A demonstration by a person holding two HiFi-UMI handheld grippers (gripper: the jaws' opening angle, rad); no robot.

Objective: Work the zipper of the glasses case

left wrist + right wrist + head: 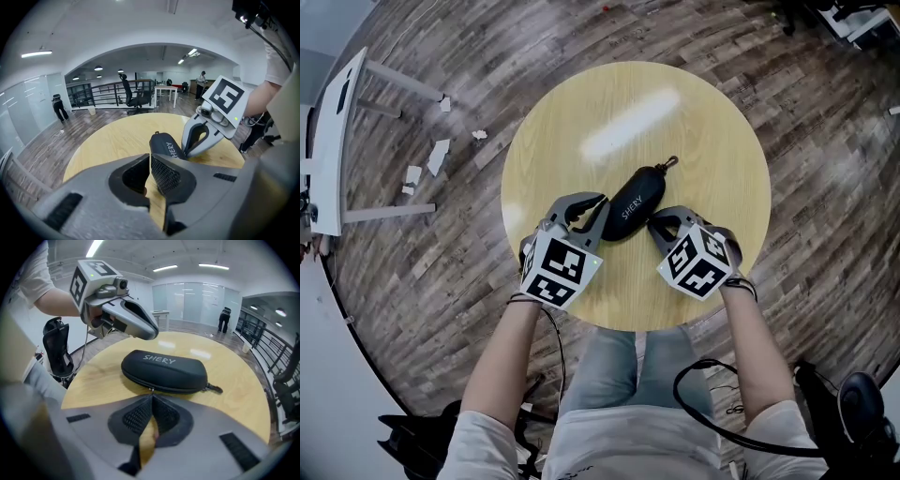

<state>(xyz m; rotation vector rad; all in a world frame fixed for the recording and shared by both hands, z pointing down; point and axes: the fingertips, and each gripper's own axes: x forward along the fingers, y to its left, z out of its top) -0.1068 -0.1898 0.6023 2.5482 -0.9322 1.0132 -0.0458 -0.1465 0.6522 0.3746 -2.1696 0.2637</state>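
Observation:
A black zip glasses case [636,202] marked SHERY lies on the round wooden table [581,112], its clip [668,166] pointing away from me. My left gripper [598,204] is shut and empty, tips beside the case's [166,145] left side. My right gripper [652,223] is at the right long side. In the right gripper view its jaws are shut, tips [151,398] meeting at the small metal zipper pull [151,390] halfway along the case [164,370]. The left gripper [140,324] hangs over the far side.
The table edge [628,326] is just behind both grippers. On the wood floor stand a white frame [337,141] and paper scraps [438,155] at left. A black cable [703,394] and a dark chair base [853,403] lie at lower right.

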